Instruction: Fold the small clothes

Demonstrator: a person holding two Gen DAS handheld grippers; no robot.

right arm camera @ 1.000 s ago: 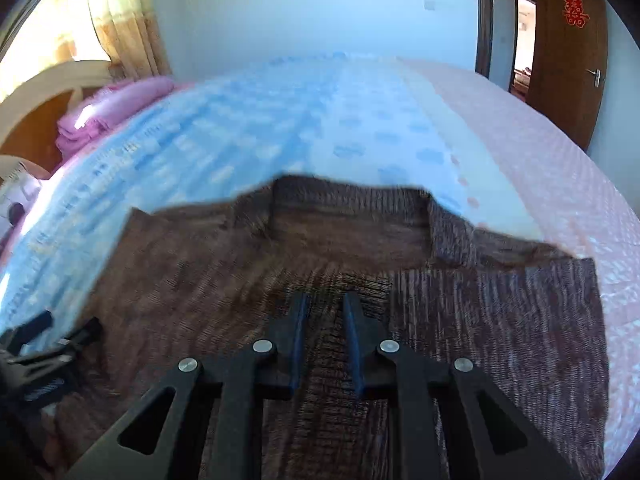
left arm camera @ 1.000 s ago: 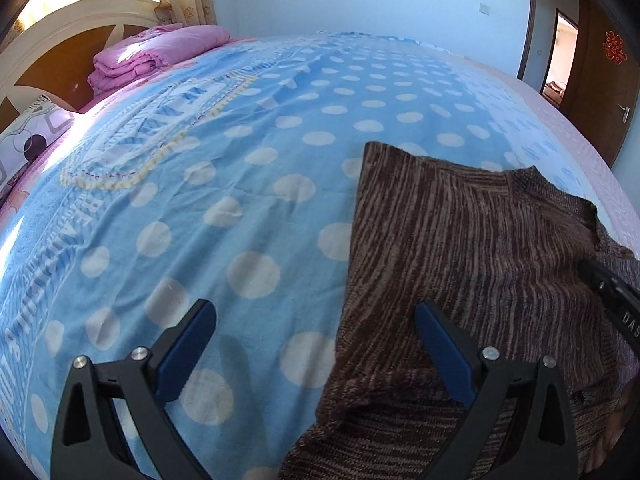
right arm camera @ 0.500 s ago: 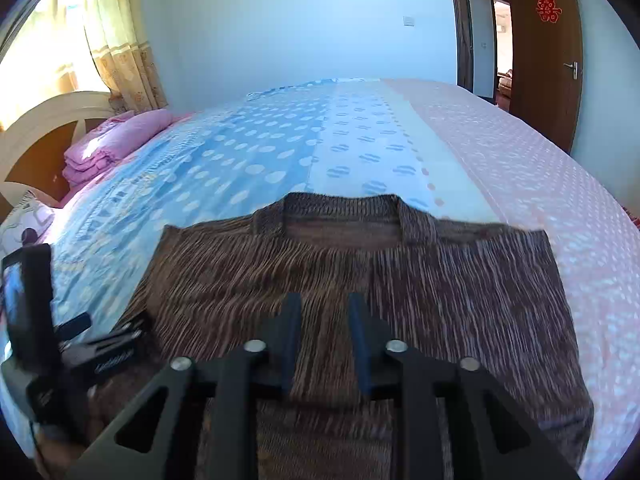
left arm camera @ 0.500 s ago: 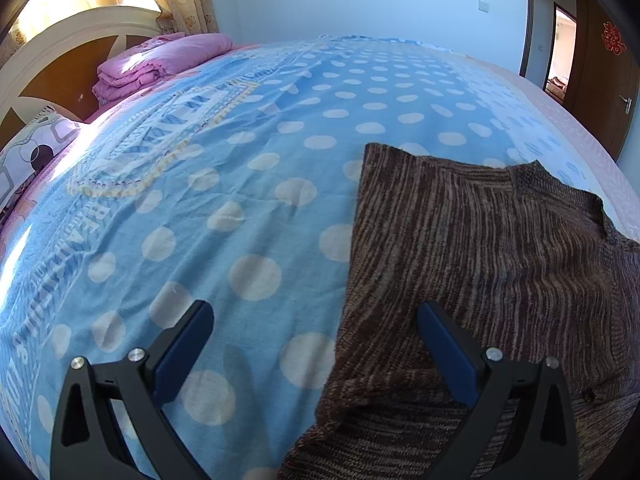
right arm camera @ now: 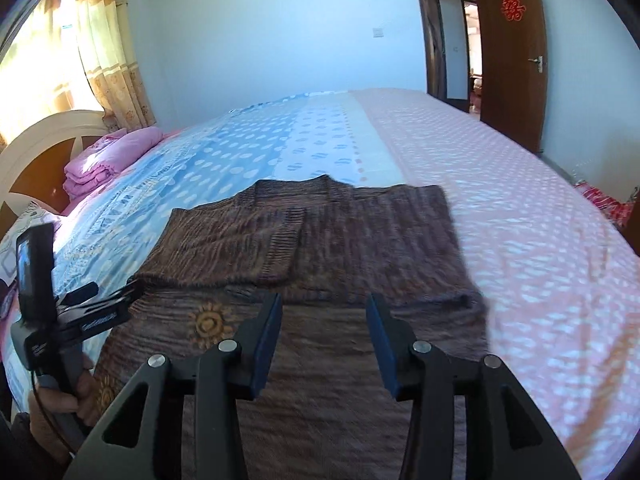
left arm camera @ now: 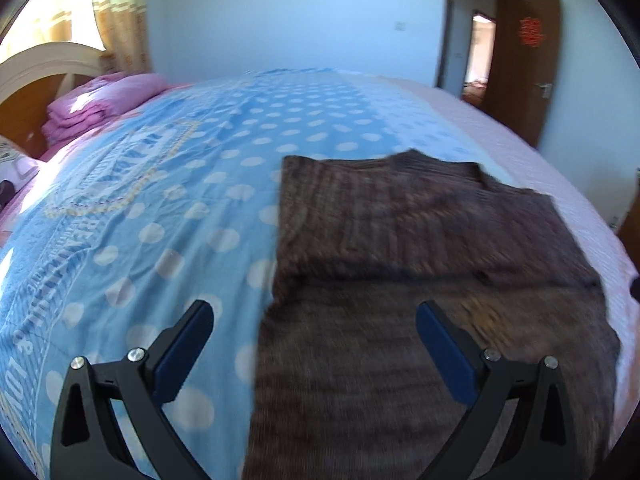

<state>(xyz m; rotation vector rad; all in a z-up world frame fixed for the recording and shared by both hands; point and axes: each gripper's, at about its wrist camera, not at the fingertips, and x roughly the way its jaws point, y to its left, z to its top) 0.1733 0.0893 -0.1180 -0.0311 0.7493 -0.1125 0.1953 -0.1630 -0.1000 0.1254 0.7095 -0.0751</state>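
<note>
- Brown knit sweater (right arm camera: 320, 248) lies flat on the bed's blue polka-dot sheet (left arm camera: 168, 208), neck end toward the far wall; both sleeves look folded in across the chest, so the next fold is probably hem up to collar.
- Left gripper (left arm camera: 314, 330) is spread wide and empty, hovering over the sweater's left edge, one finger over sheet and one over knit; likely lining up for a corner.
- Right gripper (right arm camera: 324, 322): jaws have just been opening, now partly apart with nothing between the pads, hanging above mid-sweater.
- Hem is cut off at the bottom of both views, so I cannot tell how it lies.
- Left view is blurred and knit detail is lost there.
- Pink folded bedding (right arm camera: 108, 164) sits by the headboard (left arm camera: 48, 68), well apart.
- The hand (right arm camera: 60, 396) holding the left gripper's handle is partly hidden.
</note>
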